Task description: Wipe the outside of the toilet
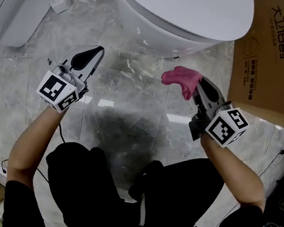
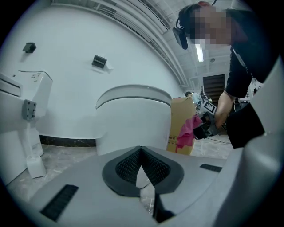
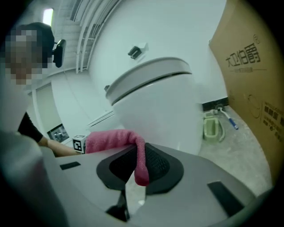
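Grey marble floor (image 1: 132, 109), glossy; white wall (image 2: 66, 88), dark skirting (image 2: 66, 142); cardboard box (image 1: 273, 64) right; ceiling strip light (image 2: 200, 52).

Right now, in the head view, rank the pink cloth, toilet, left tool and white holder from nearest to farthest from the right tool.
1. pink cloth: clamped in the right tool.
2. toilet: just ahead.
3. left tool: across to the left.
4. white holder: far top-left corner.

Toilet (image 1: 182, 14) glossy, smooth; cloth (image 1: 181, 80) matt terry (soft-looking); floor (image 1: 128, 99) polished stone; box (image 1: 273, 64) cardboard.
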The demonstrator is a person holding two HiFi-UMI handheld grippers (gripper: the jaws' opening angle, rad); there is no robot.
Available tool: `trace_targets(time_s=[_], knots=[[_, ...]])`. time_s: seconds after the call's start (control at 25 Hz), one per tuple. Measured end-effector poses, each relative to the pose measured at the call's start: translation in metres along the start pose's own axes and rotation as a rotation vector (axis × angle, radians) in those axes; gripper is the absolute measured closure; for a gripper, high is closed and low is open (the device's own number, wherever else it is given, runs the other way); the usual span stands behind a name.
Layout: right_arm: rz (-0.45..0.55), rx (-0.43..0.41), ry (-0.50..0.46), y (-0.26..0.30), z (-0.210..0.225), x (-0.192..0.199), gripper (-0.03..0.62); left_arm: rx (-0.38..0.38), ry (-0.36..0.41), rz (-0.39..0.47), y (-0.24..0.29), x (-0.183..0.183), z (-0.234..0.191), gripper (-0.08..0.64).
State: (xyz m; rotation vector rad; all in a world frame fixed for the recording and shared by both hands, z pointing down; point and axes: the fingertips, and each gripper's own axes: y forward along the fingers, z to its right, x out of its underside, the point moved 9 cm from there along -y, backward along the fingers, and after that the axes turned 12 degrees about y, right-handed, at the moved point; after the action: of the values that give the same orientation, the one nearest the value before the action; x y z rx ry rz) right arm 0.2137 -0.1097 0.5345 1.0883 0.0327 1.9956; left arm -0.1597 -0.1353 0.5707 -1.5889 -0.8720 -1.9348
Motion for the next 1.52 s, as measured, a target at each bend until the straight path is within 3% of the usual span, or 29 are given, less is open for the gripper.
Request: trace_targets(time_s=[0.12, 0.28, 0.48, 0.76, 0.92, 1.08, 1.16, 1.52], knots=[[-0.060, -0.102, 0.029, 0.028, -0.036, 0.020, 0.529, -0.044, -0.029, 0.016, -0.008, 0.008, -0.004, 0.546], [-0.028, -0.170, 0.095, 0.081, -0.058, 0.049, 0.529, -0.079, -0.009, 0.035, -0.018, 0.011, -0.002, 0.546], [-0.021, -0.148, 0.093, 0.141, -0.046, 0.078, 0.529, -0.116, 0.004, 0.081, -0.025, 0.015, -0.001, 0.546], [0.055, -0.150, 0.153, 0.186, -0.044, 0.078, 0.529, -0.127, 0.023, 0.052, -0.014, 0.037, -0.003, 0.546], [0.106, -0.122, 0.282, 0.208, -0.039, 0.076, 0.529, -0.127, 0.023, 0.053, -0.011, 0.045, -0.005, 0.546], [0.175, -0.094, 0.504, 0.219, -0.035, 0.077, 0.529, -0.131, 0.000, 0.058, -0.005, 0.051, -0.006, 0.546], [0.187, -0.083, 0.550, 0.221, -0.033, 0.079, 0.529, -0.123, -0.004, 0.057, -0.002, 0.051, -0.004, 0.546], [0.080, -0.069, 0.501, 0.197, -0.024, 0.073, 0.529, -0.073, 0.037, 0.087, 0.005, 0.035, -0.003, 0.546]])
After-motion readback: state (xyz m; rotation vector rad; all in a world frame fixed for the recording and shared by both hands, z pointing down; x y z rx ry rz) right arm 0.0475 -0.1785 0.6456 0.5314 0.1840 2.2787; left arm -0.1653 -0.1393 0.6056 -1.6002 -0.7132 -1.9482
